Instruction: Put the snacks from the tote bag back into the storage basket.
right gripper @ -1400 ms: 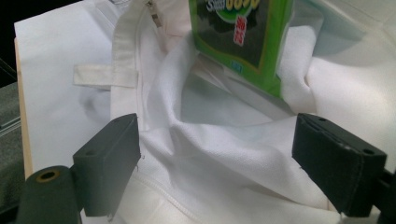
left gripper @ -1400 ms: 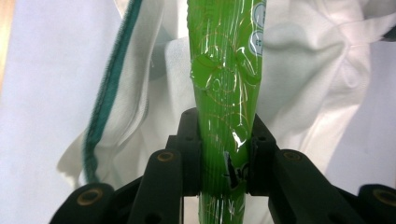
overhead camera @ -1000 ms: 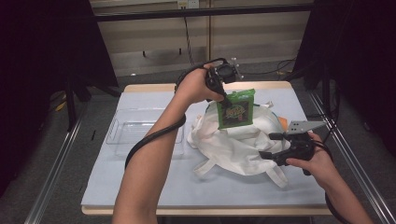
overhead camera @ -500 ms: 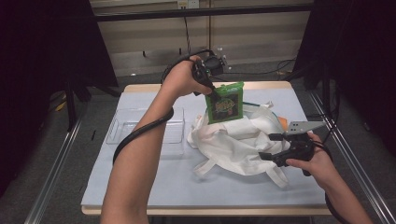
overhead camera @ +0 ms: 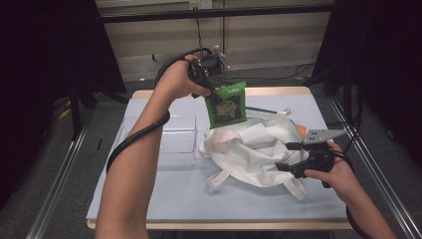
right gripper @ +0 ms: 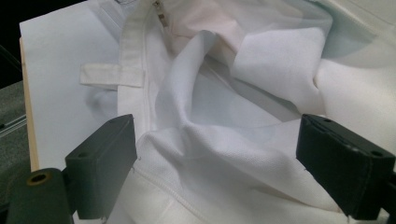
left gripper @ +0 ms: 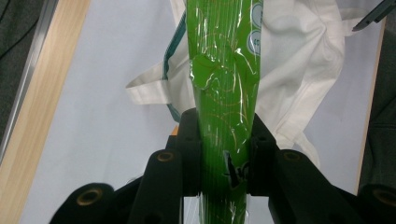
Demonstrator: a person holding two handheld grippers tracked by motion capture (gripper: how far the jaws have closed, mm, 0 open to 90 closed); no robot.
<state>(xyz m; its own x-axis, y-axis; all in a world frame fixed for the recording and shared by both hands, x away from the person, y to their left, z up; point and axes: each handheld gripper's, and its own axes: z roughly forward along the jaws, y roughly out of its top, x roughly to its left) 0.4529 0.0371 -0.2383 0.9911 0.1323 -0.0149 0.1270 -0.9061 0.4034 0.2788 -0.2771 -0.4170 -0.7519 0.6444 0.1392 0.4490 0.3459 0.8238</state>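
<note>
Between the two black jaws of the left tool (left gripper: 223, 154), a glossy green snack packet (left gripper: 225, 84) was clamped by its upper edge, the pads pressing it from both sides. Its lower end ran out of the left gripper view, and its print was too blurred to read from above. That packet (overhead camera: 227, 105) hung in the air over the far part of the white cloth bag (overhead camera: 249, 149), apart from it. The left hand (overhead camera: 176, 79) was raised high, the wrist bent so the left tool (overhead camera: 208, 85) pointed downward, the forearm stretching up from the bottom edge with a cable looped around it. Beside the bag lay a clear plastic tray (overhead camera: 166, 142) on the pale blue surface (overhead camera: 149, 199). The right tool (right gripper: 219, 168) stood with jaws wide apart, crumpled bag cloth (right gripper: 224, 140) between them but not pinched; the right hand (overhead camera: 333, 172) rested low at the bag's near right side.
</note>
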